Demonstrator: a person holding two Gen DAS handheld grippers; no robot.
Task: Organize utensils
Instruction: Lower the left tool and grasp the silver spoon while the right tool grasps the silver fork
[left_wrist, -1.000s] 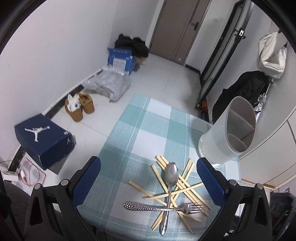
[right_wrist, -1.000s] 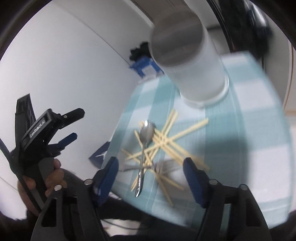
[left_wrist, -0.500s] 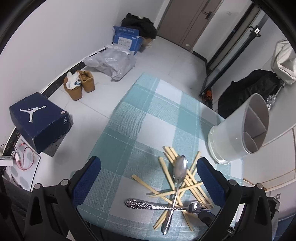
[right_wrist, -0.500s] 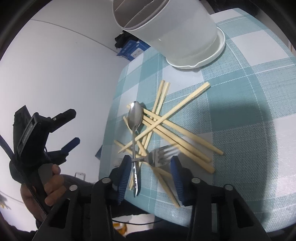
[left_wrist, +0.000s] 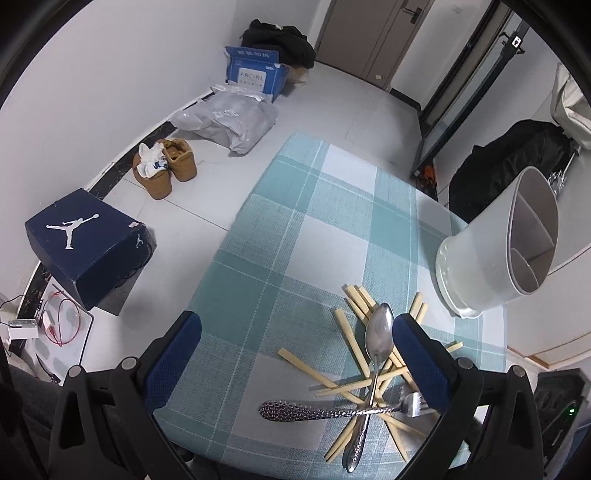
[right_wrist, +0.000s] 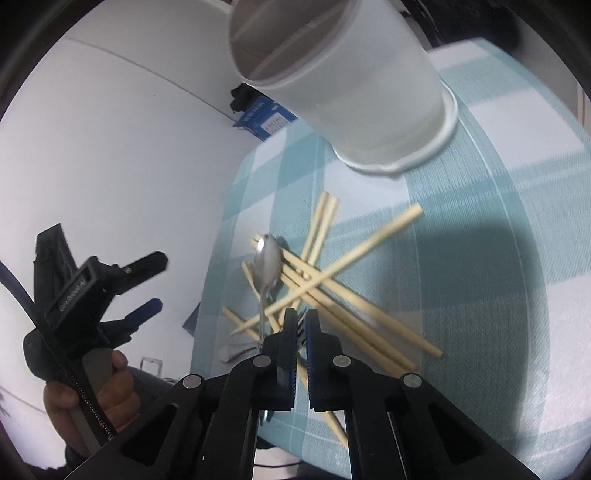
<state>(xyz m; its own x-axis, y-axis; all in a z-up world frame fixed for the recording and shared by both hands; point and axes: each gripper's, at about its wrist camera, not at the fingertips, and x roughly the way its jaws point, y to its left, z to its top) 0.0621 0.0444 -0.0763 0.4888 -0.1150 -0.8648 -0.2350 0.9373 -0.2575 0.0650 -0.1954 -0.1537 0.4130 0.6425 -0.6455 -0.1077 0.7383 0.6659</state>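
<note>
A pile of bamboo chopsticks (left_wrist: 373, 354) lies on the teal checked tablecloth (left_wrist: 295, 240), with a metal spoon (left_wrist: 376, 339) and a metal fork (left_wrist: 332, 410) crossed on top. A white divided utensil holder (left_wrist: 491, 254) stands at the right. My left gripper (left_wrist: 295, 354) is open and empty, held above the pile's left side. In the right wrist view my right gripper (right_wrist: 301, 321) has its jaws nearly together over the fork's tines, which show in the gap; the grip itself is partly hidden. The spoon (right_wrist: 267, 266), chopsticks (right_wrist: 332, 280) and holder (right_wrist: 332, 74) lie ahead.
The table's near and left edges drop to a tiled floor with a dark blue shoe box (left_wrist: 85, 243), brown shoes (left_wrist: 162, 166), a grey bag (left_wrist: 229, 122) and a blue carton (left_wrist: 255, 74). The left gripper (right_wrist: 140, 291) and the hand holding it show in the right wrist view.
My right gripper has come down to the fork's tines and its jaws have closed from wide open to nearly together. My left gripper has risen and shifted left, staying open.
</note>
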